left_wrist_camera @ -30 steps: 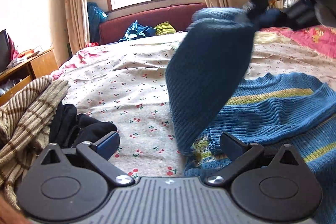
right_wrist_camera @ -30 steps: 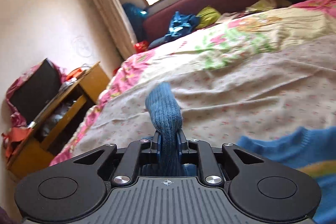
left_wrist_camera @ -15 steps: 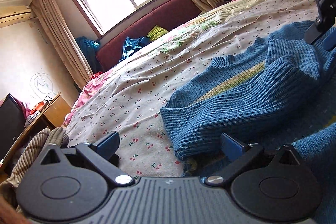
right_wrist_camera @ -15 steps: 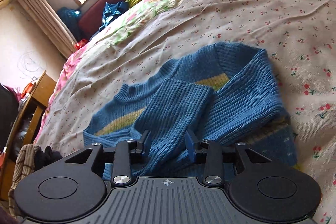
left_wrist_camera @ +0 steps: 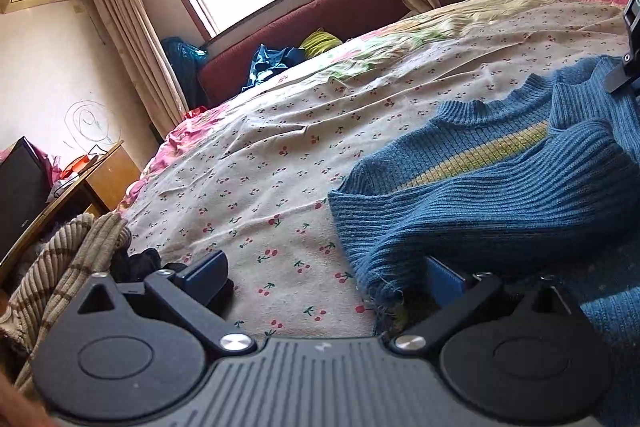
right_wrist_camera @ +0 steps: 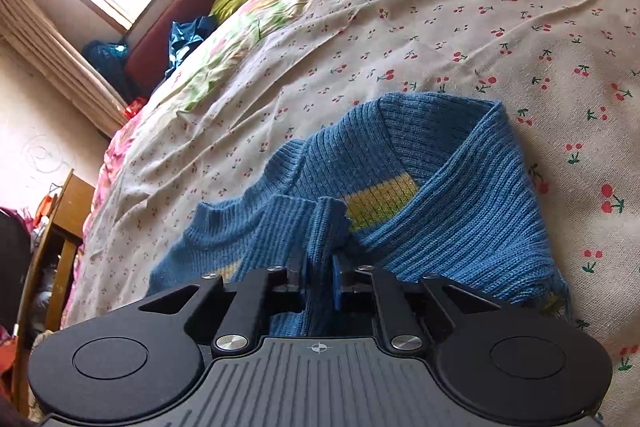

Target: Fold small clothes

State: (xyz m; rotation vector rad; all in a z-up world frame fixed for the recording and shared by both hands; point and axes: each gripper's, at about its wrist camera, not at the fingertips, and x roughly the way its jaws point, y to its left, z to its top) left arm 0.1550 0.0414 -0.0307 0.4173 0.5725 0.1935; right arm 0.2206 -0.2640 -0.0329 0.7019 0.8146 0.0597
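A blue ribbed sweater with a yellow stripe (left_wrist_camera: 480,195) lies on the cherry-print bedsheet (left_wrist_camera: 260,167), one sleeve folded across its chest. My left gripper (left_wrist_camera: 324,275) is open and low over the sheet. Its right finger (left_wrist_camera: 444,279) sits under the frayed cuff of that sleeve, and its left finger is on bare sheet. In the right wrist view the sweater (right_wrist_camera: 460,219) fills the middle. My right gripper (right_wrist_camera: 320,277) is closing, its blue pads pinching a ridge of the knit just below the collar. Part of the right gripper (left_wrist_camera: 630,47) shows at the far right edge of the left wrist view.
A beige striped garment (left_wrist_camera: 60,259) and a dark piece of clothing (left_wrist_camera: 136,263) lie at the bed's near left edge. A wooden desk (left_wrist_camera: 100,179) stands beyond them. A maroon sofa (left_wrist_camera: 304,23) with clothes on it sits under the window.
The right gripper came down with the lifted sleeve, laid it across the sweater, opened, then pinched the knit again. The left gripper slid in toward the sleeve's cuff.
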